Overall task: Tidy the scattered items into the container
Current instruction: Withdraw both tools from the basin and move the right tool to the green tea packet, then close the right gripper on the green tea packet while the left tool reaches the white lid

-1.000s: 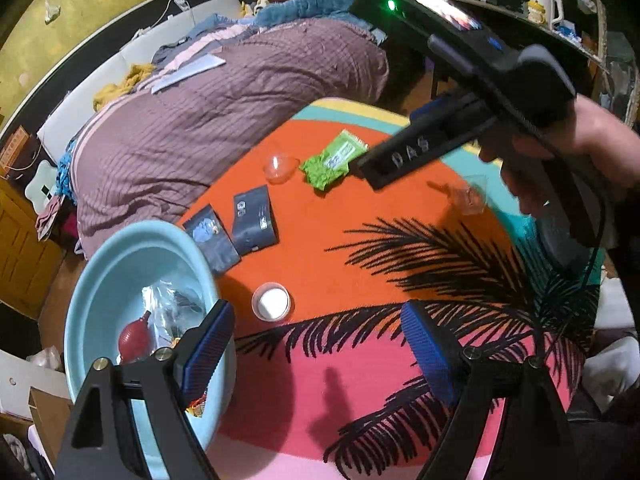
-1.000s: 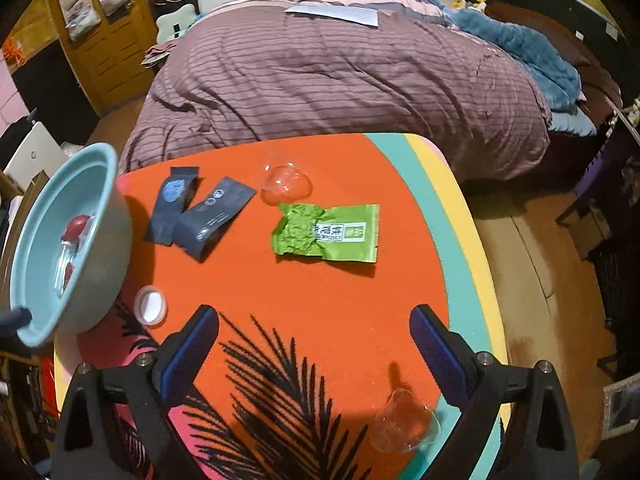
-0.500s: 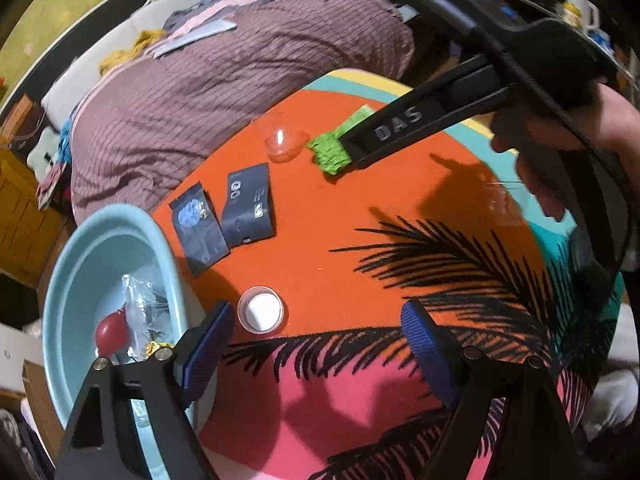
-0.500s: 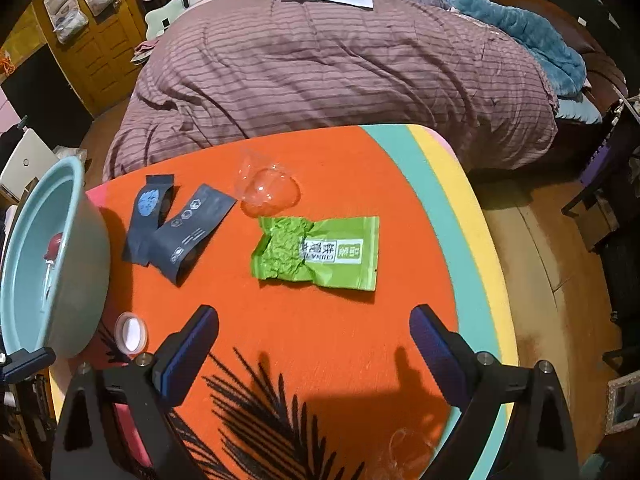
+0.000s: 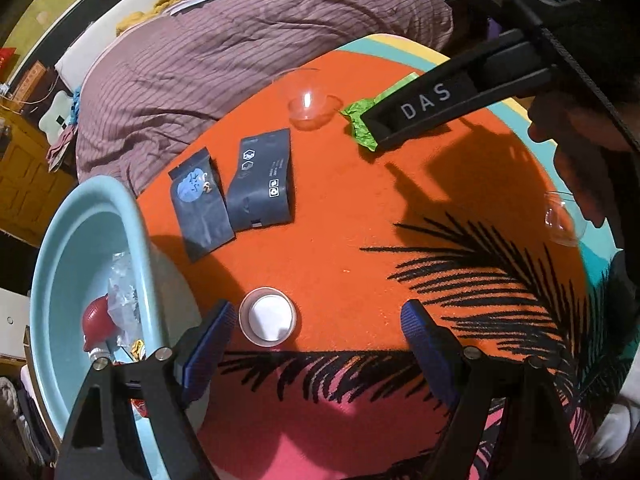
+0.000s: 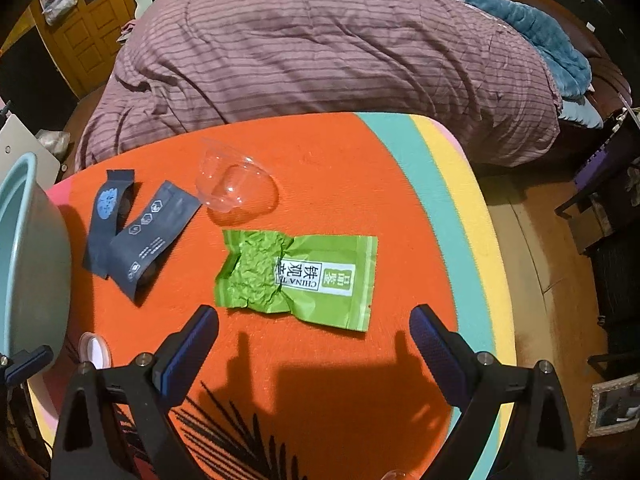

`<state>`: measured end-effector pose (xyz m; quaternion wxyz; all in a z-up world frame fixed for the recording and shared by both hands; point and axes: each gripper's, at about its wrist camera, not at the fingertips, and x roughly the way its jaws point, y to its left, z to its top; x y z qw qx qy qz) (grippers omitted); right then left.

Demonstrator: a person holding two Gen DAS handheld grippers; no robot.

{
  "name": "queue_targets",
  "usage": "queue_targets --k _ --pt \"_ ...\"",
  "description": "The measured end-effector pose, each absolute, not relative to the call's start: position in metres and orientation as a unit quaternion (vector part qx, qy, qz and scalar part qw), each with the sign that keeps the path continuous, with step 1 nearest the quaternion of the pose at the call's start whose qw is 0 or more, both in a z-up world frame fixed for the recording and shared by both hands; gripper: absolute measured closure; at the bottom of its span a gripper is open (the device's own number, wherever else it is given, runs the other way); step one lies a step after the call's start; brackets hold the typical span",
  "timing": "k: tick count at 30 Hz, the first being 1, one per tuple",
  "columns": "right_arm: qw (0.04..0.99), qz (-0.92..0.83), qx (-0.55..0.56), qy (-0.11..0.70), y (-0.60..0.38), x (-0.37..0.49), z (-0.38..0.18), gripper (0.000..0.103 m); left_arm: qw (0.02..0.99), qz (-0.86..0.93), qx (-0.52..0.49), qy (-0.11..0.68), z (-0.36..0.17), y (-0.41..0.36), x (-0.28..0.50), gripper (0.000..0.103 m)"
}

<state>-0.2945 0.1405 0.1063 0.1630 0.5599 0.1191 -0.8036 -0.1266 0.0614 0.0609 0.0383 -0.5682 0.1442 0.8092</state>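
On the orange mat, a small round white-lidded jar [image 5: 268, 317] lies just ahead of my open left gripper [image 5: 316, 330], near its left finger. Two dark pouches [image 5: 232, 192] sit farther back, beside a clear plastic cup [image 5: 310, 100]. The light-blue basin [image 5: 132, 216] at the left holds a red bulb [image 5: 96, 318] and crumpled clear plastic. A green tea packet [image 6: 298, 276] lies just beyond my open right gripper [image 6: 314, 340], with the clear cup [image 6: 236, 192] and pouches [image 6: 136, 232] behind it. Both grippers are empty. The right tool [image 5: 460, 96] covers part of the green packet in the left wrist view.
A second clear cup [image 5: 562, 220] stands at the mat's right side under a person's hand [image 5: 580, 128]. A bed with a striped purple quilt [image 6: 320, 52] borders the far edge. Wooden floor [image 6: 540, 260] and dark furniture lie to the right.
Both grippers have come lower and forward. The white-lidded jar now sits close to my left fingers, and the green packet has drawn near my right fingers. The jaws kept their width.
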Motion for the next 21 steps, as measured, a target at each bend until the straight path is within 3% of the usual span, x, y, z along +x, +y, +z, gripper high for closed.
queue_targets --k 10,21 --pt "0.175 -0.804 0.559 0.104 0.136 -0.302 0.100 0.005 -0.046 0.816 -0.560 0.132 0.060 0.069 -0.121 0.014" --pt "0.191 -0.812 0.543 0.099 0.140 -0.300 0.106 0.004 -0.197 0.841 -0.504 0.024 0.055 0.060 -0.102 0.014"
